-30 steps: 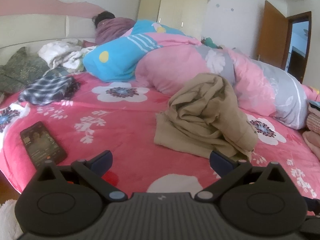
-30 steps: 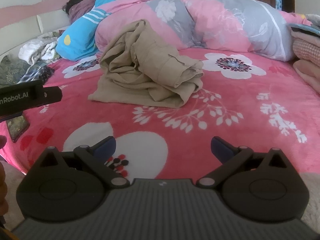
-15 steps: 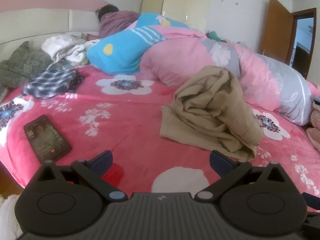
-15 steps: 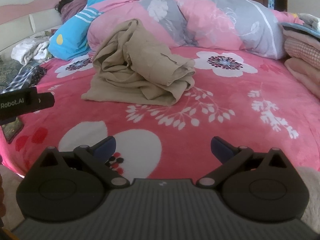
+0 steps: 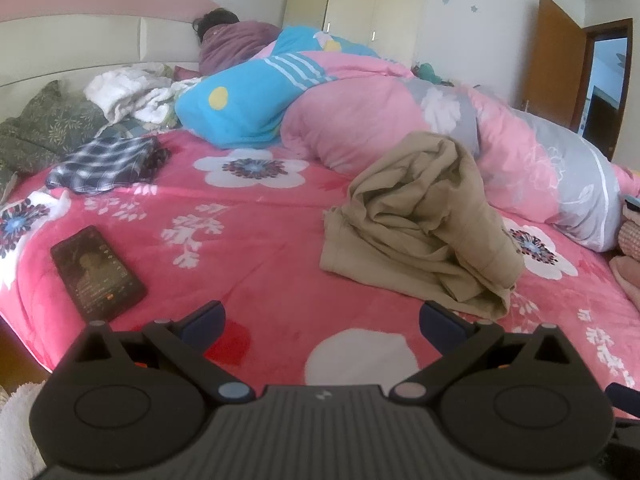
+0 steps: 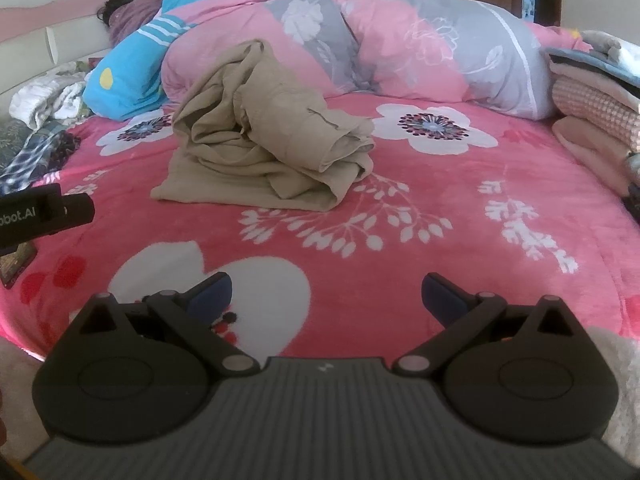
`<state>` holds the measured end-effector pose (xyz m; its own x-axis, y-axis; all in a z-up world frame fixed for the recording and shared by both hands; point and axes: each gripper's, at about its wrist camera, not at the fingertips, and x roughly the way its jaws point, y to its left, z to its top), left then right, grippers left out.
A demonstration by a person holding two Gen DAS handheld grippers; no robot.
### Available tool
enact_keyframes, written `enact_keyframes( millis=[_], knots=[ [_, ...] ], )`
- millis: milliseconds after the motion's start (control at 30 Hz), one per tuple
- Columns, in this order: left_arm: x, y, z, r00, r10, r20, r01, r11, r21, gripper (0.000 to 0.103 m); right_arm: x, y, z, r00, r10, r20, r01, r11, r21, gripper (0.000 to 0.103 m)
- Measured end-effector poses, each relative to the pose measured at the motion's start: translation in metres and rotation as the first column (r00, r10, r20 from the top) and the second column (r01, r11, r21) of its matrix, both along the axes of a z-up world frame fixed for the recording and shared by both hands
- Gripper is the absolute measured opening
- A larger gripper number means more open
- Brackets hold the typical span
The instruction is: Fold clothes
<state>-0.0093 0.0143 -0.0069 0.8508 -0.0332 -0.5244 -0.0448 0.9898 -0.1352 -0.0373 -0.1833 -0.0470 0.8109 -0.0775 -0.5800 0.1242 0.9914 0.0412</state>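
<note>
We held the left claw (image 5: 322,316) low over the near edge of the bed (image 5: 280,288), its jaws spread wide and gripping nothing, and the right claw (image 6: 326,292) hovered the same way, fully open and empty, above a white flower printed on the pink bedspread (image 6: 440,216). A dark phone (image 5: 97,272) lay face up on the bed, near the edge and well to the left of the tan garment (image 5: 424,224). That garment, the piece to be folded, sat crumpled in a loose heap on the bedspread beyond both claws, touched by neither, its back side resting against a bulky pink and grey quilt (image 6: 400,36). To the right of the garment, at the bed's edge, we saw a stack of folded clothes (image 6: 596,100). Far to its left lay a plaid cloth (image 5: 104,164), and beyond that a white bundle (image 5: 124,94). Farthest back, past the quilt, a person (image 5: 228,44) lay by the headboard (image 5: 80,52).
</note>
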Motion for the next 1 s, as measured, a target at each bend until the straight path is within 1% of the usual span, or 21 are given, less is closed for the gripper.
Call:
enact_keyframes(
  millis=[1000],
  knots=[
    [-0.0051,0.0088,0.0051,1.000,-0.003,-0.001,0.003,1.000,-0.025,0.103,-0.0039,0.0100,0.0043,1.000,0.007,0.001,-0.007,1.000,-0.019,0.102]
  ],
)
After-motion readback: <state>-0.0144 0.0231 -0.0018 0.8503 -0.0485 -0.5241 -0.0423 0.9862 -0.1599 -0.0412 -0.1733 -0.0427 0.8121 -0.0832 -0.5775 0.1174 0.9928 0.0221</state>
